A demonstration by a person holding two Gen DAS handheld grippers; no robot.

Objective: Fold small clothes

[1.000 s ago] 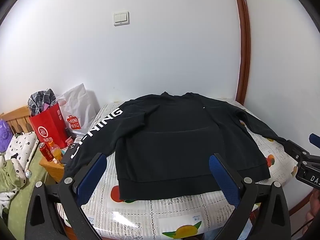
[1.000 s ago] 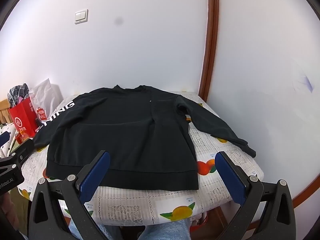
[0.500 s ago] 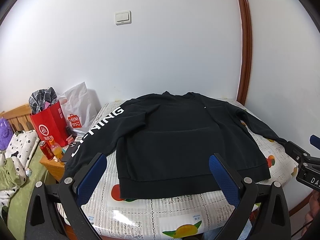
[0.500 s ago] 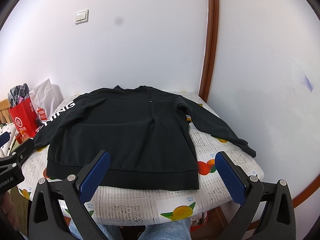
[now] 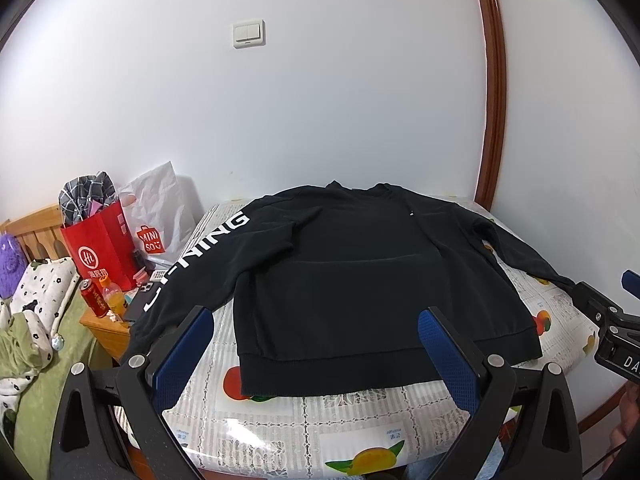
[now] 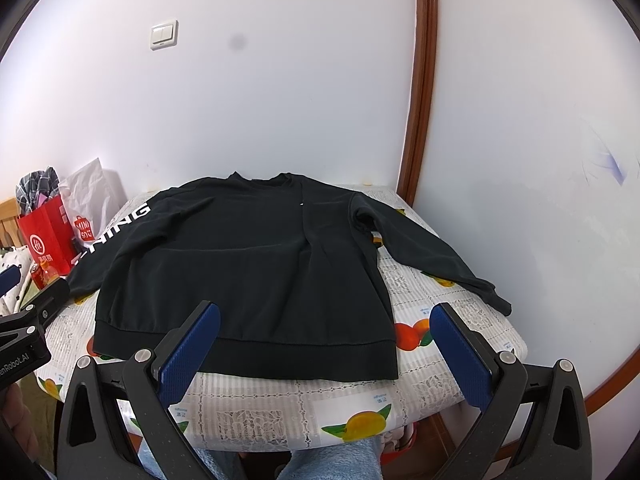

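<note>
A black sweatshirt (image 5: pixel 360 276) lies spread flat on the worktop (image 5: pixel 280 420), hem along the near edge, collar toward the far edge by the wall; its lettered sleeve (image 5: pixel 200 256) runs off the left edge and hangs over a small side cabinet (image 5: pixel 106 330), while the other sleeve (image 6: pixel 432 256) slants toward the near right corner. Both the left gripper (image 5: pixel 316 354) and the right gripper (image 6: pixel 324 354) hover off the near edge, fingers spread wide and holding nothing; no fold looks begun.

Likely troubles, as I judge them: the glossy fruit-print cover (image 6: pixel 280 408) may slide or get pinched along with the hem; the dangling sleeve could drag the body sideways once lifted, or catch the red can (image 5: pixel 93 298) and orange bottle (image 5: pixel 113 298) below; uneven pulls would skew the fold.
</note>
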